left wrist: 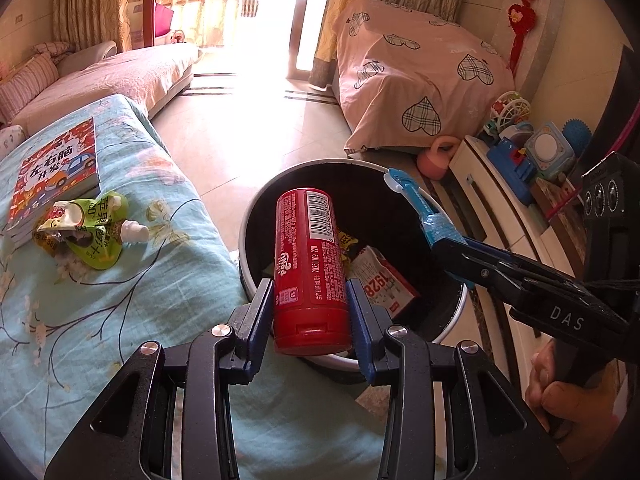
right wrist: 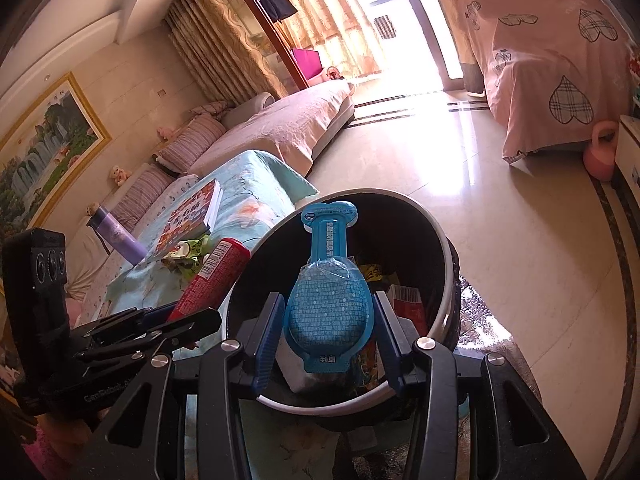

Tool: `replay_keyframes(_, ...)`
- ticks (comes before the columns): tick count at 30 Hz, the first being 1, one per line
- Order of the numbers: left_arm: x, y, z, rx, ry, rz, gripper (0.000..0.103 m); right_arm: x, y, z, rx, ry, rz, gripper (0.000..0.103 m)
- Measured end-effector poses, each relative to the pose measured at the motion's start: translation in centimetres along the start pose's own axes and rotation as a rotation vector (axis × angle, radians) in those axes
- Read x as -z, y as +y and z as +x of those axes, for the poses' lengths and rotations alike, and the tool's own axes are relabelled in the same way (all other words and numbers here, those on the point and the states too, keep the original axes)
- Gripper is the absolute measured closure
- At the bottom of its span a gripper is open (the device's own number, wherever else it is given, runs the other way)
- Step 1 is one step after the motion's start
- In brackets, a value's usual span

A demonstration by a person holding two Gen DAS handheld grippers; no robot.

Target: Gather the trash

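Hovering over the bin (left wrist: 256, 216), a red tube (left wrist: 310, 268) sits clamped between the left gripper's (left wrist: 311, 312) fingers. Right gripper (right wrist: 328, 320) pinches a blue pack (right wrist: 328, 300) above the same bin, which already has wrappers (left wrist: 384, 280) inside. Off to the side, a green pouch (left wrist: 86, 228) lies on the teal cloth (left wrist: 100, 320) next to a book (left wrist: 56, 176).

Left gripper (left wrist: 310, 312) clamps a red tube (left wrist: 310, 268) above the bin (left wrist: 256, 216).
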State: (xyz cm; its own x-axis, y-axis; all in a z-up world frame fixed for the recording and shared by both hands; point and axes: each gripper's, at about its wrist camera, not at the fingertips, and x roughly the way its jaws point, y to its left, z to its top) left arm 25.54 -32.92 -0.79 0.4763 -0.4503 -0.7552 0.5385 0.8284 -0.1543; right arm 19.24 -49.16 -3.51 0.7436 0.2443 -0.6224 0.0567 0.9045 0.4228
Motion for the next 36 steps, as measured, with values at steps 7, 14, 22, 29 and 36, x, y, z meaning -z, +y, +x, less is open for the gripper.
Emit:
replay_keyframes(7,-0.4,0.0,0.5,0.005,0.009,0.000,0.068,-0.5,0.0,0.3,0.010,0.002,-0.001,0.057)
replay_keyframes(14,-0.9,0.3,1.4,0.005,0.048,-0.020,0.058,-1.1,-0.3,0.6,0.021,0.004,0.013,0.057)
replay_keyframes(22,0.1,1.4,-1.2,0.017,-0.004,-0.073,0.039,-1.0,-0.4,-0.7,0.007,-0.024,0.056,0.047)
replay_keyframes(29,3.9,4.0,-4.6,0.003,-0.038,-0.158,0.037,0.9,1.9,-3.2,-0.028,-0.070,0.062,0.029)
replay_keyframes(36,9.5,6.8,-9.7,-0.090,-0.129,-0.257,0.030,5.0,6.1,-5.9,-0.067,-0.153,0.059,0.004)
